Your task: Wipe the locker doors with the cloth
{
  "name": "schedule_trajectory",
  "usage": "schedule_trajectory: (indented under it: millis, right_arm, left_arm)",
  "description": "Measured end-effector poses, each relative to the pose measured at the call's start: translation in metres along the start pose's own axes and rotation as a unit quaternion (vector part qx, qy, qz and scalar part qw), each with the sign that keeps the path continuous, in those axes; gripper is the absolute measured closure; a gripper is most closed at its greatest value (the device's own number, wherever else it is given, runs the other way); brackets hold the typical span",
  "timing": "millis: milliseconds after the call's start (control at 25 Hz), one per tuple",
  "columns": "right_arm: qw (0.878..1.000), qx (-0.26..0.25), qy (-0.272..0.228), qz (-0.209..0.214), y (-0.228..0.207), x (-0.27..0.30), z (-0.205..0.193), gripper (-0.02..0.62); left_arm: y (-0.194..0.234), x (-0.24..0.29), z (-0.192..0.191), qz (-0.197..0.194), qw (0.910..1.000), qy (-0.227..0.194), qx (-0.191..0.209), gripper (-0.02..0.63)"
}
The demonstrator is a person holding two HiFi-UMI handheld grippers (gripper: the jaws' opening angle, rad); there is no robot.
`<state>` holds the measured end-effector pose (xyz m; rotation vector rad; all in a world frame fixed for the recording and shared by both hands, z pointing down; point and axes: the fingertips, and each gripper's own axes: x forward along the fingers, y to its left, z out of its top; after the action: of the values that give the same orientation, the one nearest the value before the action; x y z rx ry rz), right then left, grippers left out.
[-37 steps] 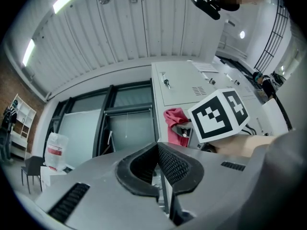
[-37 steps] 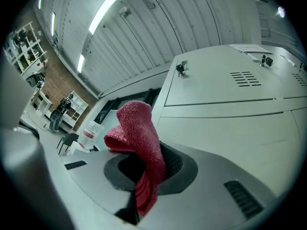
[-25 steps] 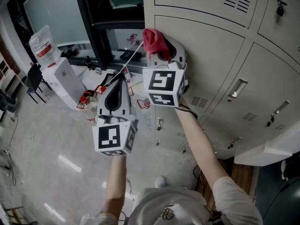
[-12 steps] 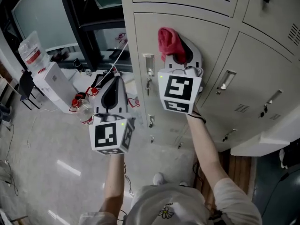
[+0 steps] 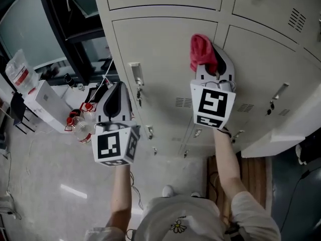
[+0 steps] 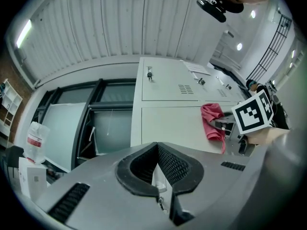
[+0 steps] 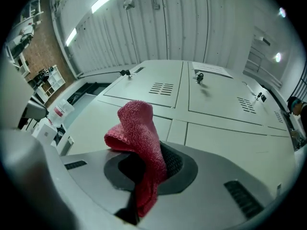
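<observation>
A red cloth [image 5: 201,51] is pinched in my right gripper [image 5: 212,60], which is shut on it; the cloth's bunched end rests against the grey locker door [image 5: 165,59], close to the seam with the neighbouring door [image 5: 261,69]. In the right gripper view the cloth [image 7: 139,143] folds up out of the jaws of that gripper [image 7: 144,171] and hides their pads. My left gripper [image 5: 116,92] hangs lower left, off the lockers, near the door's handle [image 5: 134,74]. Its jaws are shut and empty [image 6: 160,176]. From it I see the cloth [image 6: 212,121] at the right.
A dark window frame [image 5: 65,24] stands left of the lockers. Below it are a white box-shaped unit [image 5: 40,97], a water jug [image 5: 17,69] and some bottles [image 5: 75,124] on the floor. More locker doors with vents and locks lie above and to the right.
Both grippers have shifted right along the lockers. The cloth has travelled from the left edge of the door across to its right side.
</observation>
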<state>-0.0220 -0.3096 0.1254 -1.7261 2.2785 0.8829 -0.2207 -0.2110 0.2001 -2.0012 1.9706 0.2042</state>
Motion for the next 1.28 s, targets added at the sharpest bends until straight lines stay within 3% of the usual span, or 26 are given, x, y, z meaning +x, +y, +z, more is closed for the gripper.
schedule_trajectory:
  millis: [360, 600, 800, 1000, 1160, 1280]
  right_arm:
    - [1.000, 0.001, 0.015, -0.027, -0.040, -0.010, -0.013, 0.563]
    - [1.000, 0.000, 0.017, -0.027, -0.043, -0.011, -0.014, 0.563]
    - [0.999, 0.030, 0.027, -0.025, -0.041, -0.012, -0.006, 0.563]
    - [0.997, 0.070, -0.022, 0.023, 0.004, -0.018, 0.031, 0.563]
    - [0.986, 0.122, -0.067, 0.096, 0.067, -0.018, 0.054, 0.563]
    - [0.979, 0.125, -0.083, 0.140, 0.117, -0.015, 0.058, 0.563]
  left_arm:
    - [-0.017, 0.013, 0.001, -0.012, 0.9998, -0.006, -0.014, 0.591]
    - [-0.018, 0.012, 0.004, -0.011, 0.9998, -0.011, -0.010, 0.591]
    - [-0.006, 0.005, 0.000, 0.003, 1.0000, -0.004, -0.007, 0.591]
    - [0.010, -0.004, -0.006, 0.014, 0.9999, 0.006, 0.000, 0.591]
    - [0.027, -0.011, -0.012, 0.029, 0.9995, 0.010, 0.006, 0.591]
    - [0.040, -0.019, -0.014, 0.039, 0.9992, 0.008, 0.006, 0.591]
